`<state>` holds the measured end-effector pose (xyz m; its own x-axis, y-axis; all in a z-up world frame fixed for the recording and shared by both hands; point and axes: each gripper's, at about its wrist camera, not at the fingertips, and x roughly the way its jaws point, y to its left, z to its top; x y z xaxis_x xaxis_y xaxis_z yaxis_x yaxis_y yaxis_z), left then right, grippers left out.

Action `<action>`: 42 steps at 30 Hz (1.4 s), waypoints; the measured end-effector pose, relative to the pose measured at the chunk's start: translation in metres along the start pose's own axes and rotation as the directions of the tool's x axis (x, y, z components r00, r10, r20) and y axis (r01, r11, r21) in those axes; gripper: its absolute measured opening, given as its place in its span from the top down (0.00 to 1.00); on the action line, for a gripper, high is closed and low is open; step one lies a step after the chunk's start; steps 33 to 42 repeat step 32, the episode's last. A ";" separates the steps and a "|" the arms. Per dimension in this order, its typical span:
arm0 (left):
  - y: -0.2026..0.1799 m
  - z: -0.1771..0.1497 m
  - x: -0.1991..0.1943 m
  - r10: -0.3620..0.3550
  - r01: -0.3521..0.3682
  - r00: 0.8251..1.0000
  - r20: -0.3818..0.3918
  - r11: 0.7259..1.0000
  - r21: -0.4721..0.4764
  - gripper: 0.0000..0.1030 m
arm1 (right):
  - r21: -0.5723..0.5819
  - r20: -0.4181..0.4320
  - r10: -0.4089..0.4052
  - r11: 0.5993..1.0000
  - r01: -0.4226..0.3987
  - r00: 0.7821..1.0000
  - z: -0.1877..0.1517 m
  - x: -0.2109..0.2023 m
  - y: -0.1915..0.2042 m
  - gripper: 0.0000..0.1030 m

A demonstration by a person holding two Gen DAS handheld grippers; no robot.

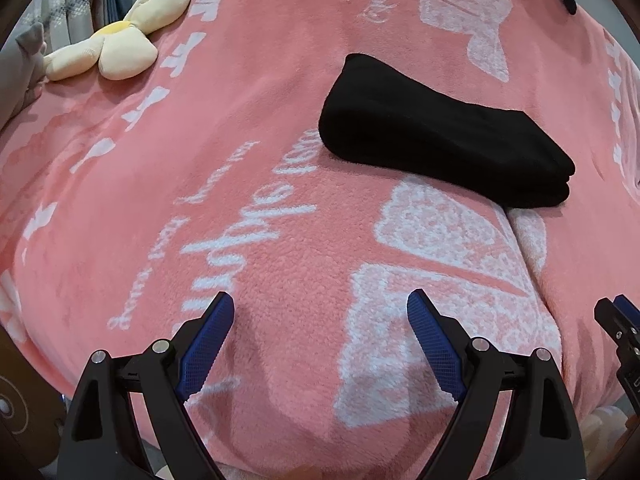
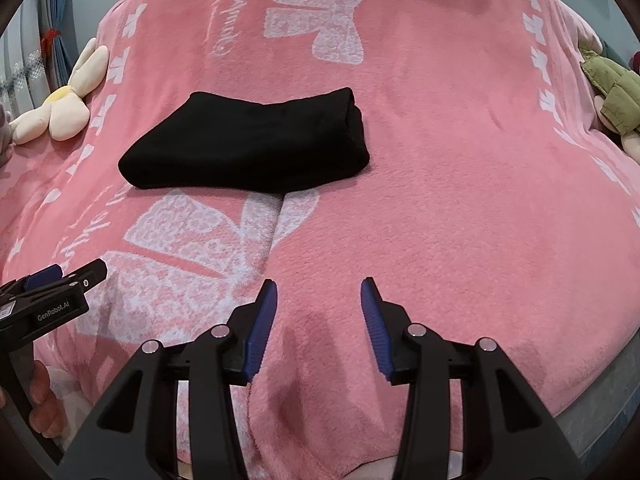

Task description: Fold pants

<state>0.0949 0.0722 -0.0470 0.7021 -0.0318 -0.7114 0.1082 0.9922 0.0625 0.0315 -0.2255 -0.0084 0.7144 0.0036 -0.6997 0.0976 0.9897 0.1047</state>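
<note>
The black pants (image 1: 440,136) lie folded into a thick bundle on the pink blanket (image 1: 240,160); the right wrist view shows the same pants (image 2: 248,148) left of centre. My left gripper (image 1: 320,304) hovers over the blanket well short of the bundle, jaws wide open with nothing between them. My right gripper (image 2: 318,292) also hangs near the blanket's front edge, its jaws partly apart and empty. Each gripper shows at the edge of the other's view: the right gripper (image 1: 618,316) and the left gripper (image 2: 60,276).
A cream flower-shaped plush (image 1: 120,36) lies at the blanket's left edge. A green stuffed toy (image 2: 612,96) sits at the right edge. A crease (image 2: 276,220) runs through the blanket in front of the pants. A person's hand (image 2: 40,396) holds the left gripper.
</note>
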 end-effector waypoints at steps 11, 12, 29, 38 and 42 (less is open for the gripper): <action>-0.006 -0.001 -0.001 -0.036 0.036 0.999 -0.003 0.999 0.026 0.17 | -0.005 0.006 0.003 1.000 -0.003 1.000 -0.002 -0.002 0.004 0.53; -0.004 -0.001 0.000 -0.038 0.038 0.999 -0.004 0.999 0.012 0.16 | -0.007 0.006 0.003 1.000 -0.003 1.000 -0.002 -0.001 0.004 0.53; -0.008 -0.004 -0.002 -0.028 0.027 1.000 0.014 0.999 0.040 0.23 | -0.011 0.002 -0.003 1.000 0.003 1.000 -0.001 0.000 0.003 0.50; -0.006 -0.004 -0.003 -0.025 0.024 0.999 0.020 0.999 0.025 0.23 | -0.011 0.001 -0.002 1.000 0.002 1.000 -0.001 0.000 0.002 0.49; -0.006 -0.004 -0.003 -0.025 0.024 0.999 0.020 0.999 0.025 0.23 | -0.011 0.001 -0.002 1.000 0.002 1.000 -0.001 0.000 0.002 0.49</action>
